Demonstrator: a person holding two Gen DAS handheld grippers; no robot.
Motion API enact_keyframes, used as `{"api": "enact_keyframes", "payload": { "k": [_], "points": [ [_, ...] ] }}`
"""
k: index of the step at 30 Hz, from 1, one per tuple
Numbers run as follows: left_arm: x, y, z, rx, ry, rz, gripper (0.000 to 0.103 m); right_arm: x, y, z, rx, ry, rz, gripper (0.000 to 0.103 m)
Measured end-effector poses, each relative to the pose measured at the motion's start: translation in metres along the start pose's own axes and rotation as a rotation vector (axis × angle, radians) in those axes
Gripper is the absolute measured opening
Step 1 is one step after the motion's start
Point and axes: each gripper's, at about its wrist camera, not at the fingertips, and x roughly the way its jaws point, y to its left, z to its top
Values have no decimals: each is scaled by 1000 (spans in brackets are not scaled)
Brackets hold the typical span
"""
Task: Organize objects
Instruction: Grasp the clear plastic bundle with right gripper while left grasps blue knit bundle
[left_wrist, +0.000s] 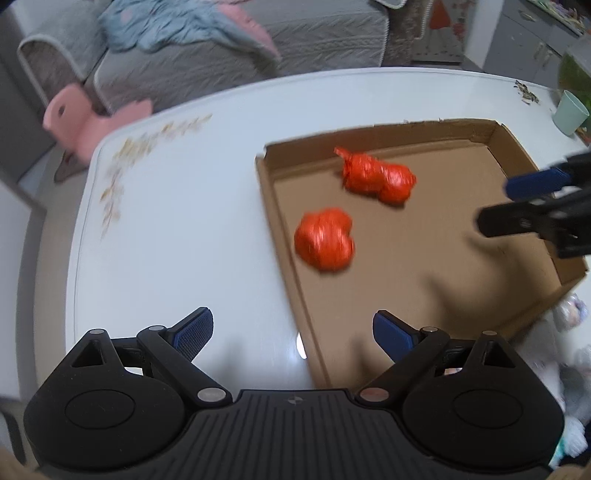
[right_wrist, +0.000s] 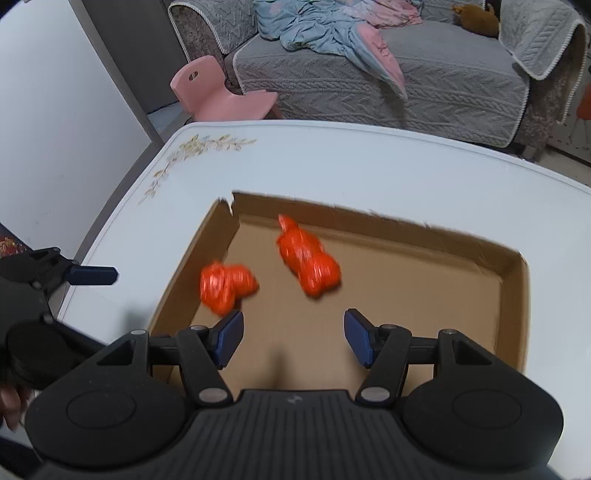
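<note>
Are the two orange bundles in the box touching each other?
Apart. The right wrist view shows bare cardboard between the rounder orange bundle and the longer orange bundle; the left wrist view shows that gap too.

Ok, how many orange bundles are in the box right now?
2. One bundle lies near the box's left wall; the longer one lies closer to the far wall. The two lie apart. Neither tongs holds anything, and no bundle shows outside the box.

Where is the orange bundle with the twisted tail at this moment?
The orange bundle with the twisted tail lies inside the cardboard box, near its far wall. The rounder orange bundle lies apart from it, closer to the box's left wall.
</note>
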Motion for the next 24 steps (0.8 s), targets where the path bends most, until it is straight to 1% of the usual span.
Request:
{"api": "enact_keyframes", "payload": {
  "k": [2, 4, 6, 8, 10, 12, 14, 17, 19, 21, 24],
  "points": [
    [-15, 1, -16, -36, 16, -12, 96, -14, -2, -13, 2, -1, 5, 57],
    [-31, -1, -35, -71, 30, -14, 99, -33, -5, -29, 0, -17, 4, 58],
    [-43, -6, -58, -88, 44, -24, 100, -53, -11, -48, 0, -37, -1, 62],
    [-48, -14, -84, -102, 72, -31, 100, -71, -20, -69, 3, -47, -8, 62],
    [-46, -22, -105, -129, 107, -63, 100, -85, -28, -93, 1, -52, -42, 62],
    [-43, -29, -119, -162, 117, -69, 100, -91, -39, -110, 1, -46, -92, 63],
    [-38, -36, -129, -173, 129, -54, 100, -90, -54, -127, 33, -27, -122, 63],
    [-29, -37, -143, -245, 148, -59, 100, -81, -68, -146, 72, -15, -157, 63],
    [-24, -38, -151, -286, 163, -60, 100, -73, -74, -151, 79, -24, -154, 63],
    [-18, -41, -159, -302, 169, -51, 100, -66, -75, -154, 58, -32, -146, 62],
    [-13, -40, -161, -350, 155, -49, 101, -55, -74, -158, -9, -43, -127, 62]
  ]
}}
